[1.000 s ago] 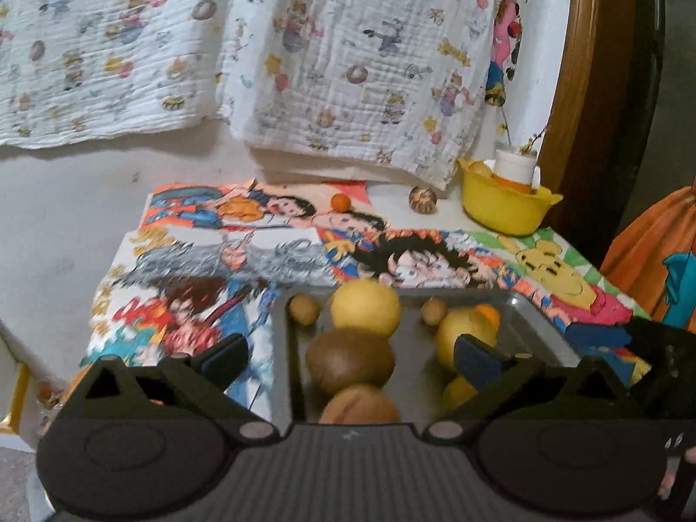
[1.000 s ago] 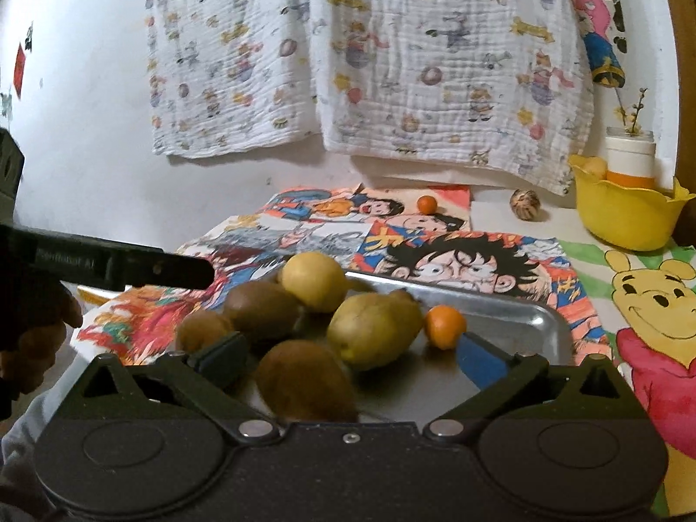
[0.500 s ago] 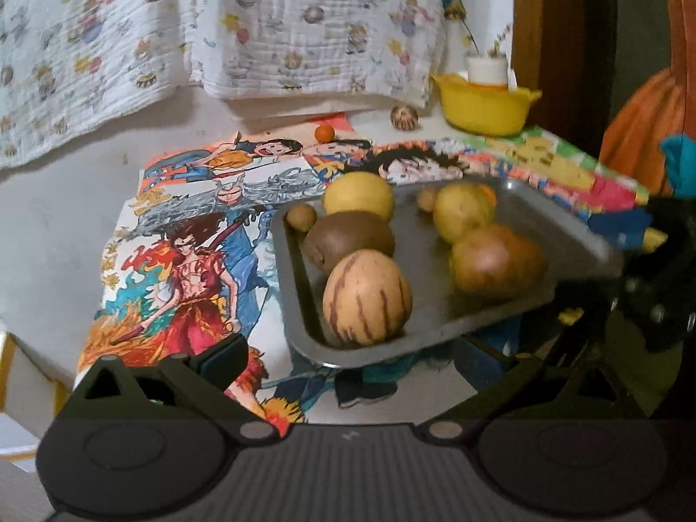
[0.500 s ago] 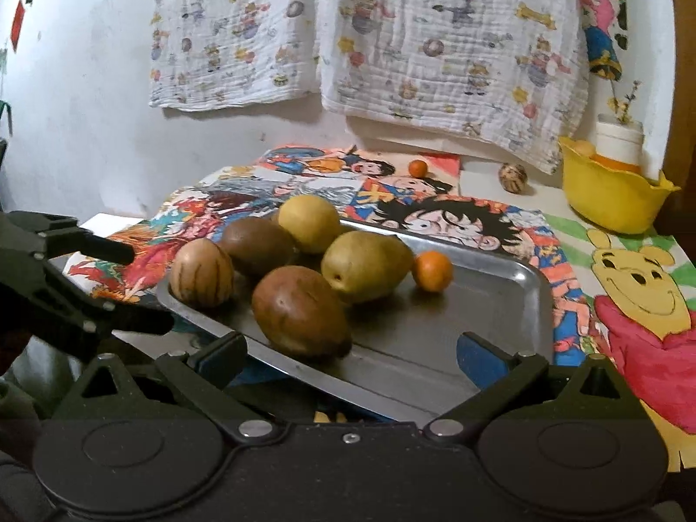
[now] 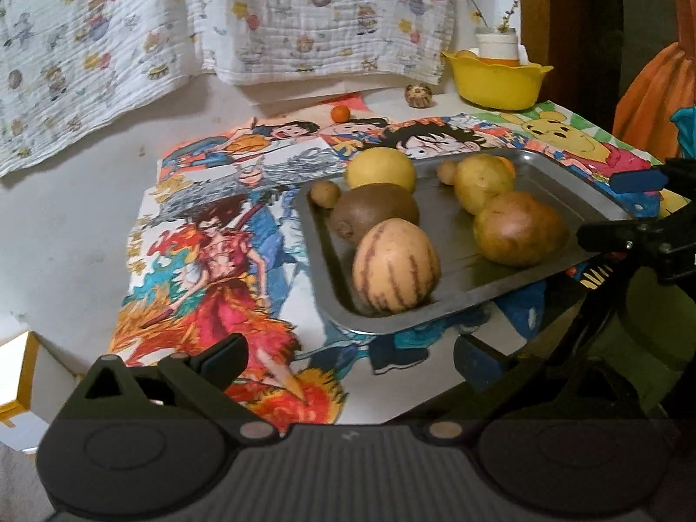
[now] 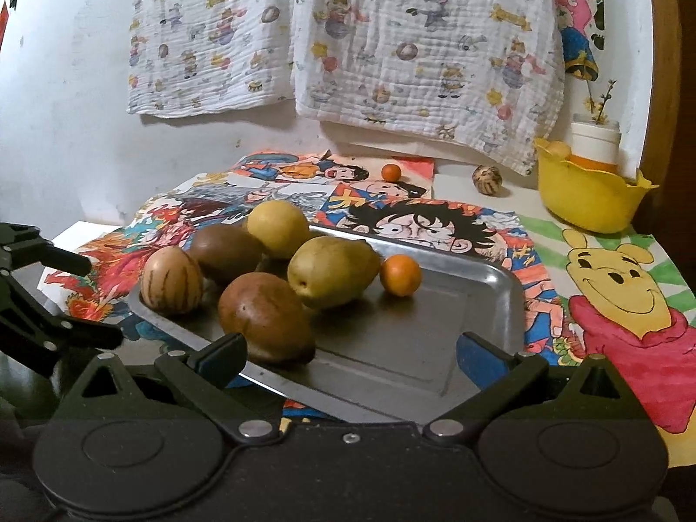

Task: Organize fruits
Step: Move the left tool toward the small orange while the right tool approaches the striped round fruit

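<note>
A steel tray [image 5: 319, 256] [image 6: 413, 339] sits at the table's near edge. It holds a striped melon [image 5: 396, 265] [image 6: 172, 280], a brown fruit [image 5: 374, 213], a yellow fruit [image 5: 380, 169], a green-yellow pear [image 6: 332, 272], a red-brown mango [image 5: 517, 228] [image 6: 265, 317] and a small orange [image 6: 400, 275]. My left gripper [image 5: 352, 361] is open, short of the tray's near left corner. My right gripper [image 6: 352, 356] is open, with the tray's near rim between its fingers but not pinched.
A small orange [image 5: 340, 113] [image 6: 390, 172] and a striped ball-like fruit [image 5: 418, 95] [image 6: 487, 179] lie loose at the back of the cartoon-print table cover. A yellow bowl [image 5: 496, 78] [image 6: 587, 200] with a white jar stands back right. Patterned cloths hang on the wall.
Both grippers have drawn back from the tray, the left one swinging out to the left. More of the tray and table shows. The fruits stay in the tray.
</note>
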`<state>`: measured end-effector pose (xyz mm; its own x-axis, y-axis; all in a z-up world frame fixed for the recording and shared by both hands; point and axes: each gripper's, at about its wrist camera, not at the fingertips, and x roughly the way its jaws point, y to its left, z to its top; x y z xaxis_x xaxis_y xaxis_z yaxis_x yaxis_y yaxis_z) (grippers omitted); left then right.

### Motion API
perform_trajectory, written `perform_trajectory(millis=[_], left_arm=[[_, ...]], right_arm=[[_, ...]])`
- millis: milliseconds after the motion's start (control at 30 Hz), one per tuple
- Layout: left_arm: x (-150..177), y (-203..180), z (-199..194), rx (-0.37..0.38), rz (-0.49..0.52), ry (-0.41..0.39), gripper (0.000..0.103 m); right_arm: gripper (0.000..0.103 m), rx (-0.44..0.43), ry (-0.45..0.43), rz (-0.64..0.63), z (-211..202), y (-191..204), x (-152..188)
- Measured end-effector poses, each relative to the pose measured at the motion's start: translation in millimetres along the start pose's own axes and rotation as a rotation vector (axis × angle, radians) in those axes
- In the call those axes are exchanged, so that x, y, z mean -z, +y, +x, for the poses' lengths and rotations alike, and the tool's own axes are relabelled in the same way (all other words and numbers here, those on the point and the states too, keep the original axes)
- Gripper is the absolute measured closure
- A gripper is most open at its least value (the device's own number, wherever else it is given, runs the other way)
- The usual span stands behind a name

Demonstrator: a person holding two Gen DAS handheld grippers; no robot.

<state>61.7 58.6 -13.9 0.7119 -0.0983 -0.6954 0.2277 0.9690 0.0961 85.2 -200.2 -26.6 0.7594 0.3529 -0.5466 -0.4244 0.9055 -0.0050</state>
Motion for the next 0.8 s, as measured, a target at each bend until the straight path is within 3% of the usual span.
perform_trajectory(millis=[200,467,800], left_arm=[[-8,10,-7,-0.024,-0.026,-0.024,0.000],[-15,20,-4,-0.074,-0.043,-0.018,0.001],[-48,47,26,-0.112,-0.135,0.014,0.001]], right_arm=[[0.001,-0.063,-0.001,0.064,3,-7,-9],[0.001,-0.077,-0.036,0.011,6,-5,-25],[0.001,-0.092,-0.065,0.103,32,-40,-50]])
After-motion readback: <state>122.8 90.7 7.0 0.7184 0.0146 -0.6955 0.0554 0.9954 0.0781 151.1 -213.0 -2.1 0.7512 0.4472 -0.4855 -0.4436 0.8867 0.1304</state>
